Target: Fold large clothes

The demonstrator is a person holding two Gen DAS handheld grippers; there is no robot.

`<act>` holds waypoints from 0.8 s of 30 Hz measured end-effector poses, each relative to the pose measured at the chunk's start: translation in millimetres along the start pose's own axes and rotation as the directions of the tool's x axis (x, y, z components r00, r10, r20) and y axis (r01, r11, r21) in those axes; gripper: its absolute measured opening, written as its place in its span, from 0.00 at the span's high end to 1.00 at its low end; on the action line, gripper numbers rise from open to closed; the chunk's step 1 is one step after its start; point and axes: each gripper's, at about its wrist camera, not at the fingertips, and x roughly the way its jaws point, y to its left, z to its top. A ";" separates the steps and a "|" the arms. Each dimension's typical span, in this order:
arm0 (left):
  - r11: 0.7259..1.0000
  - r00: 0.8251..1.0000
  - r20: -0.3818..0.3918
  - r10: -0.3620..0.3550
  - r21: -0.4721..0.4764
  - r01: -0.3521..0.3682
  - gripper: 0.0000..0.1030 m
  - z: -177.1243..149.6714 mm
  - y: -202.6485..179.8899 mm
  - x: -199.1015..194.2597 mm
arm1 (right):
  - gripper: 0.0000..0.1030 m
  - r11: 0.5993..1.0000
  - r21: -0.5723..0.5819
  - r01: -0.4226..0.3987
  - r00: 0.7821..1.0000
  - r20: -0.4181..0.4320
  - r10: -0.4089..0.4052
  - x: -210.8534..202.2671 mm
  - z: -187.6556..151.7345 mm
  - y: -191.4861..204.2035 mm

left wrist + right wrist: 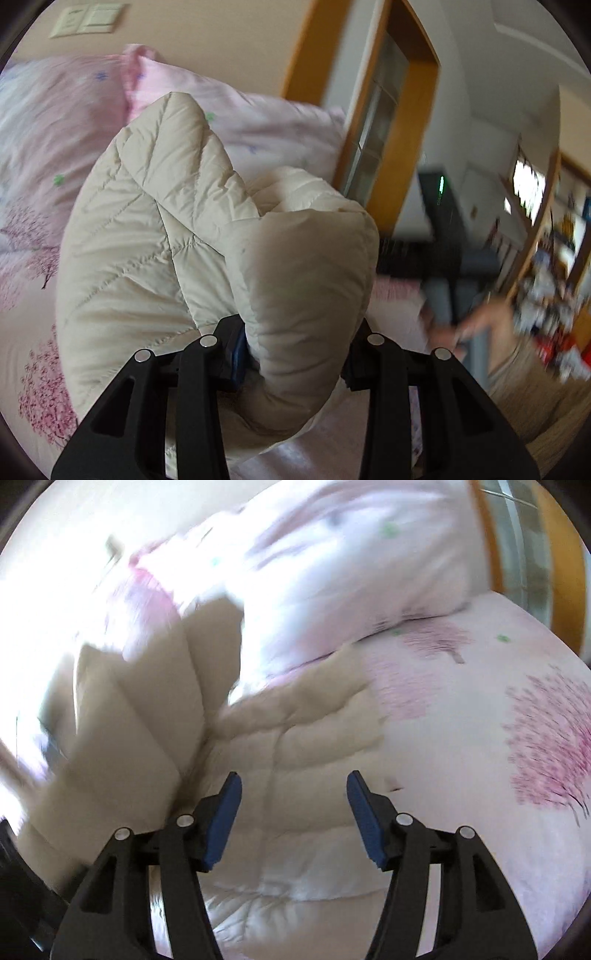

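Cream quilted jacket, puffy, stitched in diagonal channels: in the left wrist view a thick fold of it bulges up between the fingers of the left gripper, which is closed on that fold, the blue pad on one side pressed into the fabric. Lifted part hangs over a bed sheet, pale pink with cherry-tree print. Pink pillows behind the jacket. Wooden door frame to the right; beyond it a blurred room.

Right wrist view, partly blurred and overexposed: right gripper with jaws spread wide, blue pads bare, nothing between them. Jacket directly below and ahead of the fingers, lying on the sheet; at left a portion of it rises. Pillow beyond.
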 end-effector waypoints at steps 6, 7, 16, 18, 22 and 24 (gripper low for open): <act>0.985 0.995 -0.087 0.039 0.172 -0.023 0.55 -19.2 -34.8 26.5 | 0.42 0.988 0.072 -0.137 0.987 0.089 0.130 -33.0 7.0 -15.7; 0.980 0.994 -0.099 0.044 0.199 -0.024 0.53 -21.7 -40.4 30.2 | 0.42 0.986 0.058 -0.156 0.984 0.098 0.150 -34.0 9.3 -13.3; 0.942 0.985 -0.143 0.100 0.333 -0.048 0.38 -41.1 -67.9 48.3 | 0.41 0.938 -0.011 -0.347 0.935 -0.078 0.345 -16.2 6.2 28.5; 0.936 0.983 -0.145 0.111 0.348 -0.054 0.35 -42.6 -69.5 49.6 | 0.41 0.939 -0.010 -0.343 0.934 -0.114 0.339 -6.7 8.1 37.1; 0.937 0.983 -0.146 0.113 0.344 -0.057 0.34 -40.3 -68.1 51.7 | 0.55 0.958 -0.036 -0.283 0.948 -0.161 0.274 10.4 9.1 49.0; 0.941 0.983 -0.145 0.112 0.334 -0.058 0.32 -38.3 -65.8 51.4 | 0.86 0.949 -0.047 -0.312 0.939 -0.165 0.300 12.6 7.4 52.3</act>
